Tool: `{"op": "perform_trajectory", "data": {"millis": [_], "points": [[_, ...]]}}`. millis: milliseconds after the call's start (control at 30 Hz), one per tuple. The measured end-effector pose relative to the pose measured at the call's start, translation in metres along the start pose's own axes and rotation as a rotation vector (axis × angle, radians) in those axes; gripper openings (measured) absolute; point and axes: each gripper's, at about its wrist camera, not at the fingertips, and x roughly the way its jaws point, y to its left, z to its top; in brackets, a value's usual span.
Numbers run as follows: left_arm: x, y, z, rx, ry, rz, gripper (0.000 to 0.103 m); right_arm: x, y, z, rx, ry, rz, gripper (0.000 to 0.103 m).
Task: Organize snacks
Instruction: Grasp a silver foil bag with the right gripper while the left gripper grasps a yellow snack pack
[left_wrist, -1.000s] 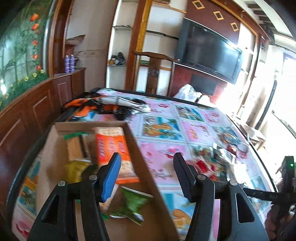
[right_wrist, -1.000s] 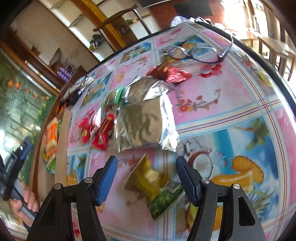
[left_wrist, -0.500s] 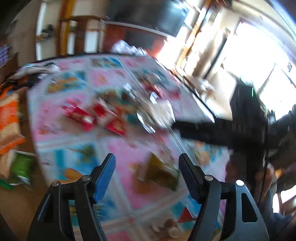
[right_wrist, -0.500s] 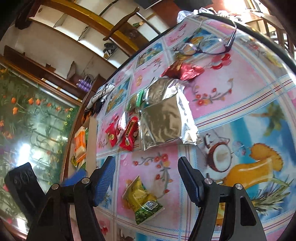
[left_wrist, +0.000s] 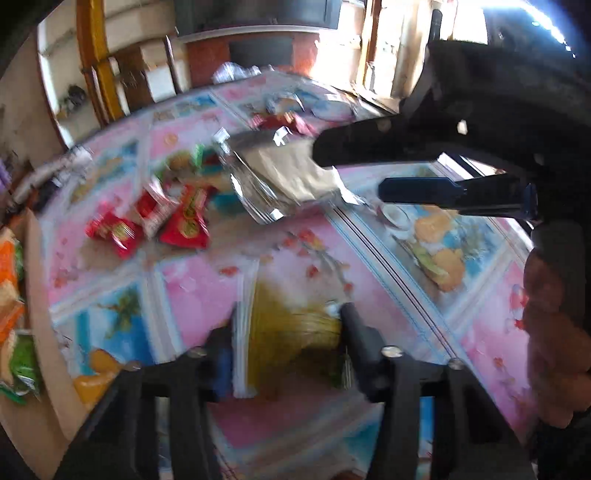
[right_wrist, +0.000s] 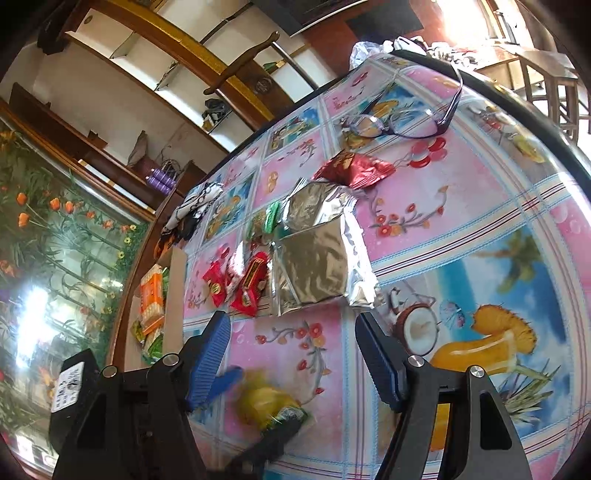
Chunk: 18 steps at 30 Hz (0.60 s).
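the left gripper (left_wrist: 286, 332) is closing its jaws around one yellow-green snack packet (left_wrist: 291, 321) lying flat on the table; the packet sits between the pads, though the blur hides whether they press on it yet. the right gripper (right_wrist: 291, 354) hangs open and empty just above the table, between that packet and the silver one.

counted across both views: one yellow-green packet, one large silver foil bag (right_wrist: 317, 262), three small red packets (left_wrist: 147, 221) in a cluster just beside the foil bag, one dark red packet (right_wrist: 352, 170) beyond it, and one small green packet (right_wrist: 273, 216) at its far corner. one cardboard box (right_wrist: 173, 295) stands at the table's edge, already holding an orange cracker pack (right_wrist: 151, 299) and some green packets.

only the right wrist view shows a pair of glasses (right_wrist: 402, 122) near the far edge and the left gripper's blue pad beside the yellow packet (right_wrist: 266, 402). only the left wrist view shows the right gripper from the side, with the person's hand (left_wrist: 554, 347) on its handle.

the table (right_wrist: 461, 206) wears a glossy pink and blue cloth printed with fruit and drinks. behind stand wooden shelves and a flower mural (right_wrist: 55, 240).
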Motion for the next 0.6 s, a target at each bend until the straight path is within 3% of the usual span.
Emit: {"op": "perform_trajectory", "data": {"millis": [167, 333, 533, 600], "points": [[-0.002, 0.009, 0.000, -0.033, -0.002, -0.010, 0.034, 0.001, -0.005, 0.020, -0.010, -0.038, -0.071, 0.074], [-0.004, 0.020, 0.002, -0.081, -0.006, -0.012, 0.034, 0.032, -0.010, 0.055, -0.035, -0.017, -0.123, 0.074], [-0.011, 0.037, 0.003, -0.144, -0.030, 0.001, 0.034, 0.053, -0.012, 0.054, -0.030, 0.073, -0.008, 0.076], [-0.014, 0.044, 0.004, -0.164, -0.040, 0.004, 0.032, 0.049, -0.005, 0.045, -0.052, 0.121, 0.069, 0.076]]}}
